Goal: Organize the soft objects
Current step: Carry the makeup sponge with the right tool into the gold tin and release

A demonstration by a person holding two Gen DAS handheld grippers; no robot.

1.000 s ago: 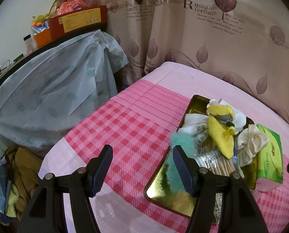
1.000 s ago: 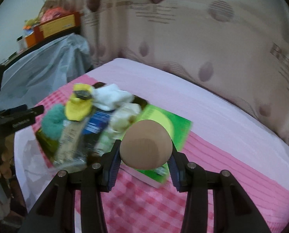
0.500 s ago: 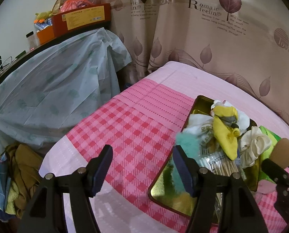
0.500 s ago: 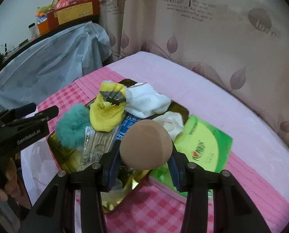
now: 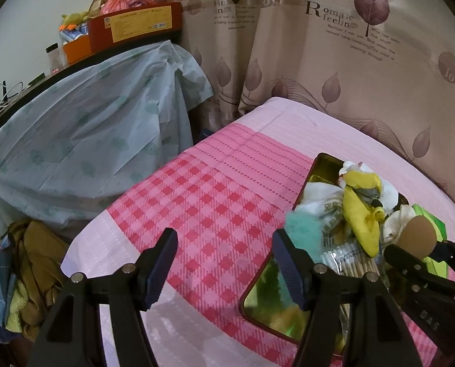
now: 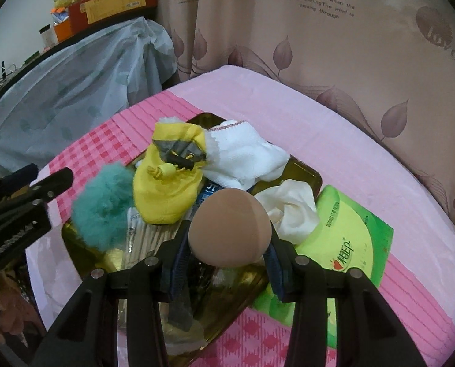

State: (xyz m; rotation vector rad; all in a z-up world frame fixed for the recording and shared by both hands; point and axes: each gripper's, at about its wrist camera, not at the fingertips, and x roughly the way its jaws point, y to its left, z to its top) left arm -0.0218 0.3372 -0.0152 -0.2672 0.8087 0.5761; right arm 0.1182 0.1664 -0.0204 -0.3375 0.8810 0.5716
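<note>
Brown sponge ball (image 6: pixel 229 227) is pinched between the 2 fingers of the right tongs (image 6: pixel 227 244), held above the near end of the gold tray (image 6: pixel 314 179) on the bed (image 6: pixel 334 128). Right view shows it full-on, round, w/ pads pressing both sides. Left view catches only a slice of the ball (image 5: pixel 418 235) at the far right edge, w/ the right tongs' black arm under it.

Tray is piled: teal fluffy pom-pom (image 6: pixel 100 206) at the left, yellow pouch (image 6: pixel 169 183) w/ grey trim next to it, white sock (image 6: pixel 242 159) behind, cream scrunchie (image 6: pixel 291 211) at the right, pack of cotton swabs (image 5: pixel 346 258) underneath. Green tissue pack (image 6: pixel 352 238) lies just beside the tray's right side; left view barely shows it.

Left tongs (image 5: pixel 224 263) are spread wide w/ nothing between them, over the pink check bedcover (image 5: pixel 203 214) left of the tray. Only the left view shows the clothes heap (image 5: pixel 34 263) on the floor. Both show the covered furniture (image 5: pixel 83 153) and leaf curtain (image 5: pixel 334 61).
</note>
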